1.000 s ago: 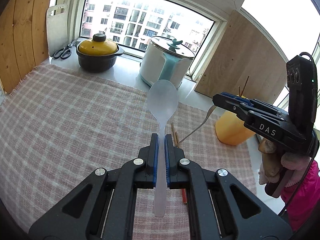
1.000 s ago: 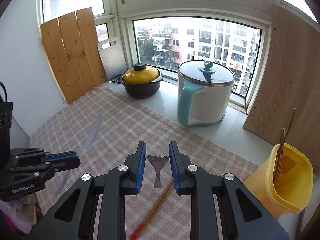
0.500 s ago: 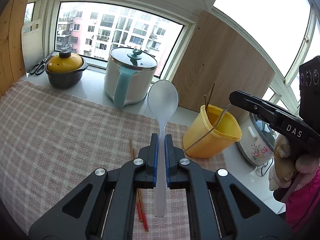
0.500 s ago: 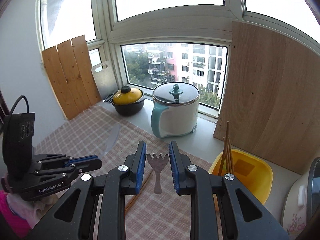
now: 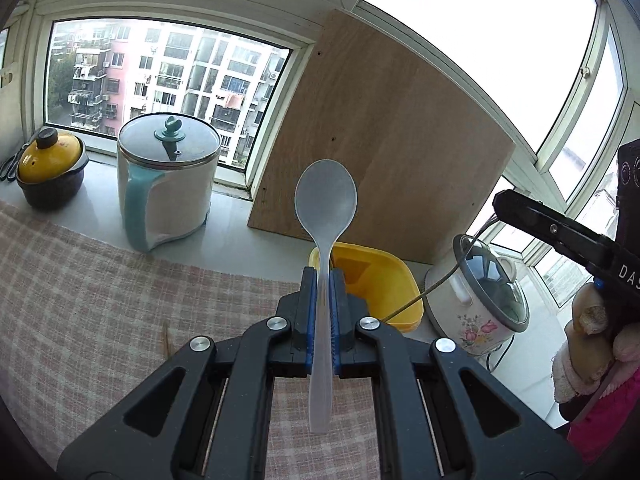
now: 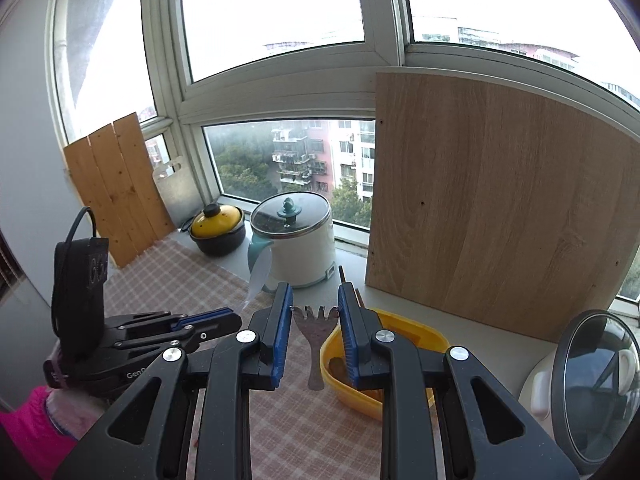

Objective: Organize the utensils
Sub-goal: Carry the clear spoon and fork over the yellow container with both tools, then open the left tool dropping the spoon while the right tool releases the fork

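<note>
- both grippers have swung from the checked cloth [image 5: 100, 320] toward the yellow holder [image 5: 380, 276], now right ahead.
- left gripper [image 5: 321, 300] clenches the clear spoon [image 5: 325, 208]; right gripper [image 6: 314, 312] clamps the fork [image 6: 315, 328].
- dropping both in looks next.

The left claw [image 5: 320, 276] covers the near left rim of the yellow plastic bin [image 5: 384, 280] just beyond it. In the right wrist view, the right claw [image 6: 315, 304] hides that bin's middle and most of the brown chopsticks [image 6: 343, 276] rising behind its right finger. Far left of the left claw, dark-handled scissors [image 5: 9, 166] are cut off by the picture's edge. The floral white rice cooker [image 6: 592, 384] is cropped at the right edge.
</note>
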The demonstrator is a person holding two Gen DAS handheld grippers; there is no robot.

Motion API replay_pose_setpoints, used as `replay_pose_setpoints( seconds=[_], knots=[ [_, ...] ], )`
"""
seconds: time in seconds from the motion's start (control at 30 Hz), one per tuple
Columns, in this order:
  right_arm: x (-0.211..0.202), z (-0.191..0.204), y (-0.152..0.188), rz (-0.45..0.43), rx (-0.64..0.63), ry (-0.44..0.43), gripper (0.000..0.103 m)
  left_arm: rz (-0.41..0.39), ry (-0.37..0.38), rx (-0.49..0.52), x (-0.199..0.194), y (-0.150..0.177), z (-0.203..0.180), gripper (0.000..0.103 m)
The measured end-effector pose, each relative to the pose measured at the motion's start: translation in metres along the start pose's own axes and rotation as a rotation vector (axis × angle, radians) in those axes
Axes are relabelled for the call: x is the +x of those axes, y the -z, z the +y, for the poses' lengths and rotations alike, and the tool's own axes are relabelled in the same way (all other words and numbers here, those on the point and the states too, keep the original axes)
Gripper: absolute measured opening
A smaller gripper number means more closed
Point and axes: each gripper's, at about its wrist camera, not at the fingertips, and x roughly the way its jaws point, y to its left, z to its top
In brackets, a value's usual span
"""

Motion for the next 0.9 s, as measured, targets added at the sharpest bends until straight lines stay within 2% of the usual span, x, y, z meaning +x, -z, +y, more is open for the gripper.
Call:
replay_pose_setpoints(
  seconds=[0.27, 0.6, 0.9],
  knots=[
    [-0.018, -0.036, -0.009, -0.039, 0.029, 0.072, 0.021, 0.007, 0.044, 0.009, 0.054, -0.023, -0.029, 0.004],
    [0.004, -0.072, -0.002, 0.003, 0.067, 0.103, 0.021, 0.041, -0.01, 0.073, 0.117, -0.019, -0.051, 0.004],
    [0.026, -0.087, 0.012, 0.054, 0.098, 0.1, 0.021, 0.074, -0.046, 0.123, 0.138, -0.009, -0.054, 0.004]
  ],
)
